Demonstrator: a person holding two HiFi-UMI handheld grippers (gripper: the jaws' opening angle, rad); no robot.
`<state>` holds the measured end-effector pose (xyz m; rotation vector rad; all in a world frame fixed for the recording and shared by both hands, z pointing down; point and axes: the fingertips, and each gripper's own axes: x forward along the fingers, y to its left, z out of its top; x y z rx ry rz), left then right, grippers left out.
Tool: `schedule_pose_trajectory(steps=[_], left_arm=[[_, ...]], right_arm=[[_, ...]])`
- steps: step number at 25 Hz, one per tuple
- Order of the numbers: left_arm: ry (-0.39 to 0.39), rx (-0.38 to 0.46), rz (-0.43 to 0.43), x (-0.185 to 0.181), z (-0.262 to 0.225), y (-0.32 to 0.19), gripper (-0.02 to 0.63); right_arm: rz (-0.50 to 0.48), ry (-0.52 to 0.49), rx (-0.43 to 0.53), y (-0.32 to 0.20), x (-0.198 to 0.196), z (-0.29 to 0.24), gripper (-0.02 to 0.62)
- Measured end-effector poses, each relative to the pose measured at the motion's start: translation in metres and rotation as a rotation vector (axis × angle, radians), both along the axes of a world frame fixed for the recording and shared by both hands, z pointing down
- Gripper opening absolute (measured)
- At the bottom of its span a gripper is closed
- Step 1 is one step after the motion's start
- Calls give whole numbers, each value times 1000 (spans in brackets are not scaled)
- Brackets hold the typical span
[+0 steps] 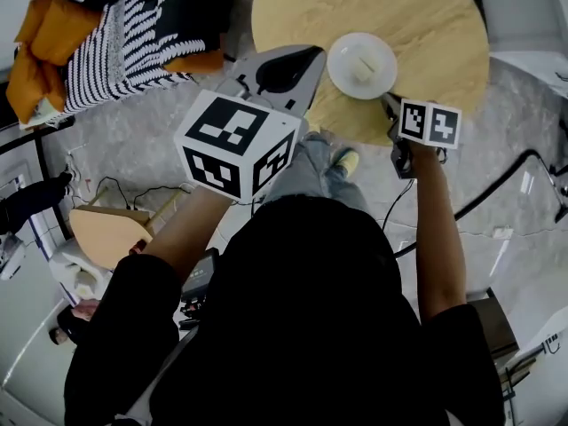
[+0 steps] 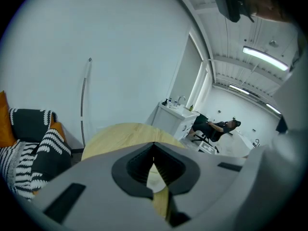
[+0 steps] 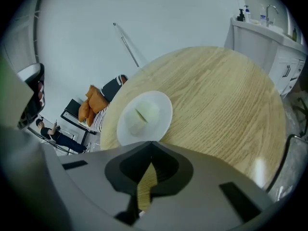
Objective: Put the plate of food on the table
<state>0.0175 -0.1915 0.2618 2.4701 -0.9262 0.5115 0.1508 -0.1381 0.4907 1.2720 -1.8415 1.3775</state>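
1. Plate [image 1: 342, 53] of food sits flat on the round wooden table [image 1: 417, 16], close to the edge of the table nearest the person.
2. A pale lump of food [image 3: 144, 114] lies in the middle of the plate.
3. The right tongs [image 3: 153, 142] point down at the table. Their two tips are pressed together and nothing is between them. The tips are right at the near rim of the plate. I cannot tell if they touch it.
4. The left tongs [image 2: 154, 143] are closed too and hold nothing. They hang by the same edge of the table, to the left of the plate and apart from it.
5. Each pair of tongs has a white cube with black squares on it. The left cube [image 1: 235, 145] is off the table, on the person's side. The right cube [image 1: 429, 122] is just at the table's near edge.
6. Off to the left of the table lies a black and white striped blanket [image 1: 142, 25] with orange cushions [image 1: 53, 29] beside it.
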Motion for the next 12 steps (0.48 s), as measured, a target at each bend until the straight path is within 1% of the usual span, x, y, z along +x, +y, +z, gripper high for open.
schedule_pose_trajectory(steps=[6, 12], left_arm=[[11, 33, -20, 1, -12, 2, 6], [27, 80, -45, 6, -26, 9, 6]], right_arm=[[-7, -6, 50, -3, -4, -18, 8], [-5, 10, 148, -5, 4, -52, 8]])
